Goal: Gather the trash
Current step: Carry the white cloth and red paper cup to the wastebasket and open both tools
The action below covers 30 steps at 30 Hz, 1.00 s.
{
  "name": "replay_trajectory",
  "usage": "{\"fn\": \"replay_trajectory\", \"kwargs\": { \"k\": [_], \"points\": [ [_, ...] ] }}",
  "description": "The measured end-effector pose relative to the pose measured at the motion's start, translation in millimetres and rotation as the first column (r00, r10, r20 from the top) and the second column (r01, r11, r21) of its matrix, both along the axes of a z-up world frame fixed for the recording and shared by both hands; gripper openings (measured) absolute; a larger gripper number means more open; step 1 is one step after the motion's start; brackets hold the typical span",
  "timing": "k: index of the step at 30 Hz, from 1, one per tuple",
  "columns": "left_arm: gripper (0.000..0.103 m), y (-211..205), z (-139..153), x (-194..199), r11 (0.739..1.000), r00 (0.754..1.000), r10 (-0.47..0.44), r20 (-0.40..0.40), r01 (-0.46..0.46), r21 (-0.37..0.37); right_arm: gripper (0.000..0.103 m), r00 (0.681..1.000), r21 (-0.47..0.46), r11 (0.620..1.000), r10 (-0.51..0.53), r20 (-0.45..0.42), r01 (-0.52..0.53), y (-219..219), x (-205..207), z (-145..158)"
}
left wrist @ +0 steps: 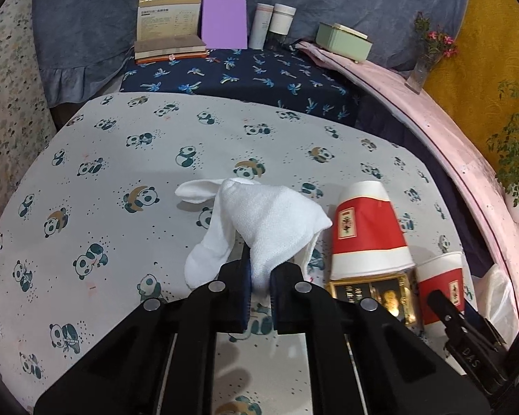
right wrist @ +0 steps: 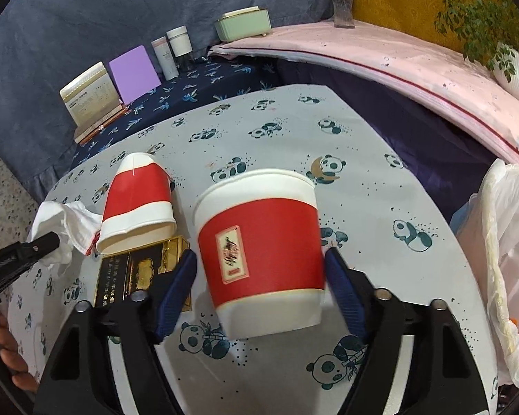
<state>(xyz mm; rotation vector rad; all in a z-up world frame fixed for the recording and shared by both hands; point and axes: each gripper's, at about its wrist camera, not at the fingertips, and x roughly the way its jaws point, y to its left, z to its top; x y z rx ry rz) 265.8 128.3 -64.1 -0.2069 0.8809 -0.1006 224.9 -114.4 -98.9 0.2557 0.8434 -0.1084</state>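
My left gripper (left wrist: 259, 283) is shut on a crumpled white tissue (left wrist: 259, 221), held over the panda-print table (left wrist: 121, 159). My right gripper (right wrist: 259, 276) is closed around an upright red-and-white paper cup (right wrist: 263, 252), its blue pads (right wrist: 342, 290) at the cup's sides. A second red-and-white cup (right wrist: 138, 200) lies tipped on its side to the left, also in the left wrist view (left wrist: 366, 228). A black-and-gold cigarette box (right wrist: 138, 273) lies flat by it, also in the left wrist view (left wrist: 377, 297). The held cup (left wrist: 439, 287) shows partly at the right in the left wrist view.
A white plastic bag (right wrist: 501, 242) hangs off the table's right edge. Books (left wrist: 169, 31), a purple box (left wrist: 225, 20), bottles (left wrist: 273, 24) and a green box (left wrist: 342, 39) stand on the far blue cloth. A vase (left wrist: 425, 58) and plant (right wrist: 501, 58) sit on the pink ledge.
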Motion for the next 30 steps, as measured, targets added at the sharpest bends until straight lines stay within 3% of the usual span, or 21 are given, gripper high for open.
{"fn": "replay_trajectory", "kwargs": {
  "k": [17, 30],
  "points": [
    [0.008, -63, 54, -50, 0.990, 0.985, -0.143, 0.095, 0.144, 0.004, 0.067, 0.987, 0.024, 0.999, -0.026, 0.160, 0.022, -19, -56, 65],
    [0.008, -149, 91, -111, 0.950, 0.935, -0.313, 0.164, 0.310, 0.045, 0.067, 0.959, 0.037, 0.993, -0.116, 0.258, 0.110, -73, -124, 105]
  ]
}}
